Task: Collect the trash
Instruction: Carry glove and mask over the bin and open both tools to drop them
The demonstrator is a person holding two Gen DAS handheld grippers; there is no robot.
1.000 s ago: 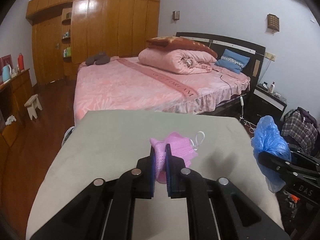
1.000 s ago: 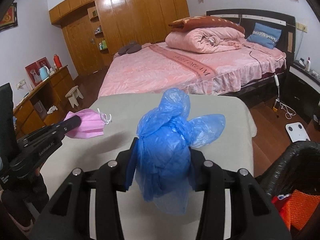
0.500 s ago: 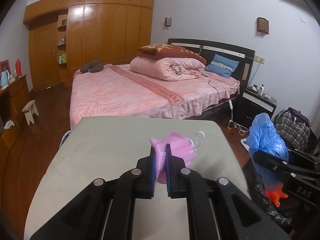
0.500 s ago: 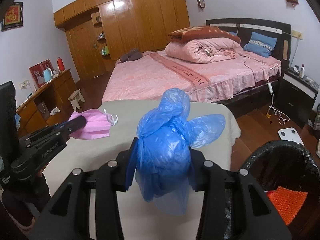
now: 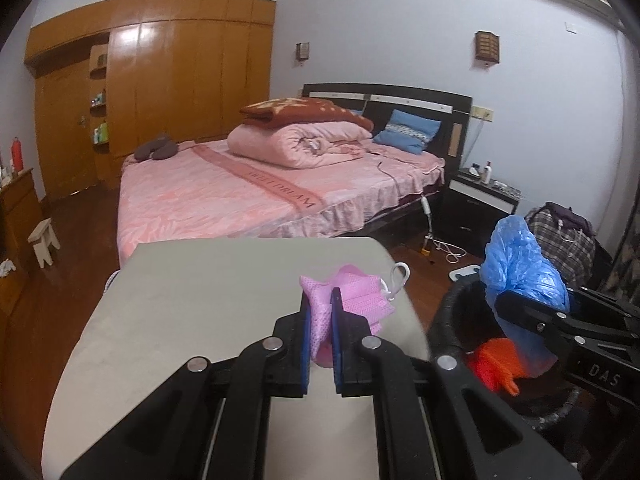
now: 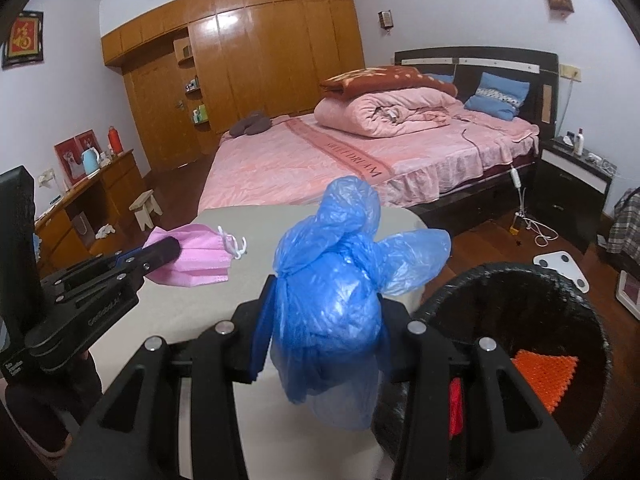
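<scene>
Two grippers up, both loaded. Left gripper (image 5: 320, 312) pinched narrow on pink face mask (image 5: 352, 300), mask sticking fwd past the tips w/ white ear loop (image 5: 396, 280) dangling off its right side. Below + ahead of it: grey table (image 5: 200, 300), mask held above surface near the right edge. Right gripper (image 6: 324, 320) clamped on crumpled blue plastic bag (image 6: 340, 272), bag bulging up above the fingers and hanging below them. Seen from left wrist cam, right gripper (image 5: 532, 316) sits to the right of the left one, bag (image 5: 520, 264) over the black trash bin (image 5: 448, 320). Bin (image 6: 560, 276) is just right of + below right gripper, beside table (image 6: 192, 312) edge; orange item (image 6: 544, 372) and sth red (image 6: 456, 404) inside. From right wrist cam, left gripper (image 6: 160, 250) off to the left, mask (image 6: 196, 256) in its tips. Farther ahead: bed (image 6: 320, 160) w/ pink cover, folded quilts, blue pillow (image 6: 500, 96). Far back: wooden wardrobe (image 6: 260, 52). Small stool (image 6: 146, 208) on floor far left, nightstand (image 6: 572, 184) far right.
</scene>
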